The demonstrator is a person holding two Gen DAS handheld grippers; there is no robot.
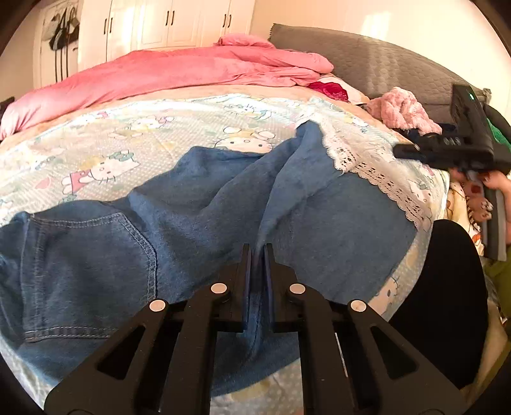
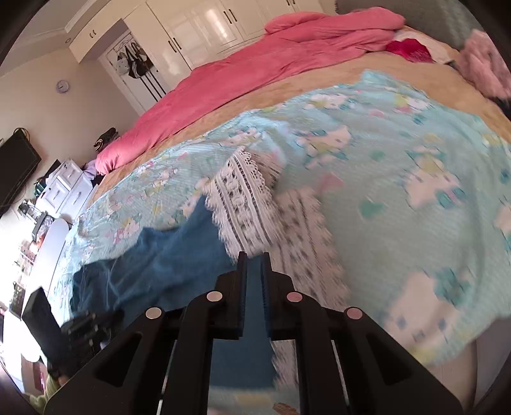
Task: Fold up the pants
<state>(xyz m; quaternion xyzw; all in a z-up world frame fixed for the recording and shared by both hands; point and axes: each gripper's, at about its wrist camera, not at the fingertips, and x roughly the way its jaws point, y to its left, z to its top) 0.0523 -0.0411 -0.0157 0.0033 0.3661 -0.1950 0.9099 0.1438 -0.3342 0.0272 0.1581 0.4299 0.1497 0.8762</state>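
Note:
Blue denim pants [image 1: 198,204] lie spread on the patterned bed cover, back pocket at the left, one leg running toward the far right. My left gripper [image 1: 258,252] is shut on a fold of the pants near their middle. My right gripper [image 2: 254,258] is shut on blue pants fabric [image 2: 166,255], close to the cover's white lace edge [image 2: 242,198]. The right gripper also shows in the left wrist view [image 1: 405,150], held in a hand at the right edge. The right wrist view is motion-blurred.
A Hello Kitty cover [image 1: 134,134] with lace trim [image 1: 377,178] partly overlaps the pants. A pink duvet [image 1: 166,73] lies across the far side. Pink fluffy clothing [image 1: 402,108] and a grey headboard [image 1: 383,64] are at the right. White wardrobes [image 2: 198,28] stand behind.

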